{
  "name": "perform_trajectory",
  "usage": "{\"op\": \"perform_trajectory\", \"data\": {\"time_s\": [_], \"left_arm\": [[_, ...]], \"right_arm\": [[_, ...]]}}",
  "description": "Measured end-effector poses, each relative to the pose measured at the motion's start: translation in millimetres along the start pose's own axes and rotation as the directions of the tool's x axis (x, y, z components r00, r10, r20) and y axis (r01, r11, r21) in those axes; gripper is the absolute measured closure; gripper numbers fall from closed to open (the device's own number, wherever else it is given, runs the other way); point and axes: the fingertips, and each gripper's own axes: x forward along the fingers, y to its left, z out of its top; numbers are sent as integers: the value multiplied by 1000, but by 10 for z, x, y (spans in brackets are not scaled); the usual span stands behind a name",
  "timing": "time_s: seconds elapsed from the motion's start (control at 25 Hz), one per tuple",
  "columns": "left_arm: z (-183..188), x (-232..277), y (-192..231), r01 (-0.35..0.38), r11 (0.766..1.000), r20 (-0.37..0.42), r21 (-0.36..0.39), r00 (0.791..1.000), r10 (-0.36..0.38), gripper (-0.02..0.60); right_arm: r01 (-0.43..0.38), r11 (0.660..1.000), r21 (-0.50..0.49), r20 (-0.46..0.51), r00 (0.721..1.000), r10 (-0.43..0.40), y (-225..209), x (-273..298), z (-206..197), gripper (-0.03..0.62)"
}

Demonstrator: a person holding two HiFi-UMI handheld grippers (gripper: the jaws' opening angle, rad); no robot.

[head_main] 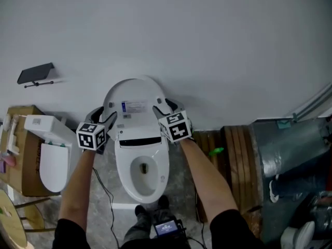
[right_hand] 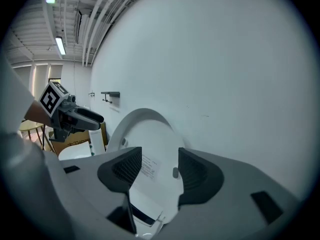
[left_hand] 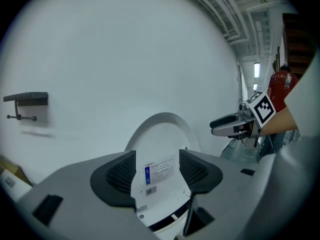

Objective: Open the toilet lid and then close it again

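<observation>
Room: plain white wall above, mottled grey floor below.
Lid [head_main: 134,95]: raised, upright against the wall at the back of the toilet, its inner face with a printed label [head_main: 135,107] turned toward the person.
Toilet [head_main: 142,175]: white, on the floor against the wall, bowl open to view.
Left gripper [left_hand: 157,170]: at the lid's left edge; jaws wide, the lid shows in the gap beyond them, and the pads press on nothing.
Right gripper [right_hand: 160,170]: at the lid's right edge, level with the left one; jaws wide too, the lid beyond the gap, and nothing is gripped.
Arms: both bare forearms reach forward, one on each side of the bowl.
Shelf [head_main: 36,74]: dark, fixed to the wall, well left of the lid.
Second toilet [head_main: 52,160]: white, on the floor left of the first, beside a cardboard box [head_main: 23,139].
Planks [head_main: 233,154]: wooden, on the floor right of the toilet.
Duct [head_main: 290,149]: silver, beyond the planks toward the floor's right edge.
</observation>
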Motion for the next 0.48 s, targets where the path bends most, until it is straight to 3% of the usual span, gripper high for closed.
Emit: {"op": "perform_trajectory", "data": {"time_s": [0.24, 0.48], "left_arm": [[194, 496, 395, -85, 993, -4, 82, 996, 86, 327], [311, 832, 576, -106, 977, -28, 184, 993, 113, 328]], "right_arm": [[-11, 998, -65, -33, 999, 9, -218, 498, 146, 378], [-26, 989, -149, -39, 999, 20, -356, 890, 293, 379]]}}
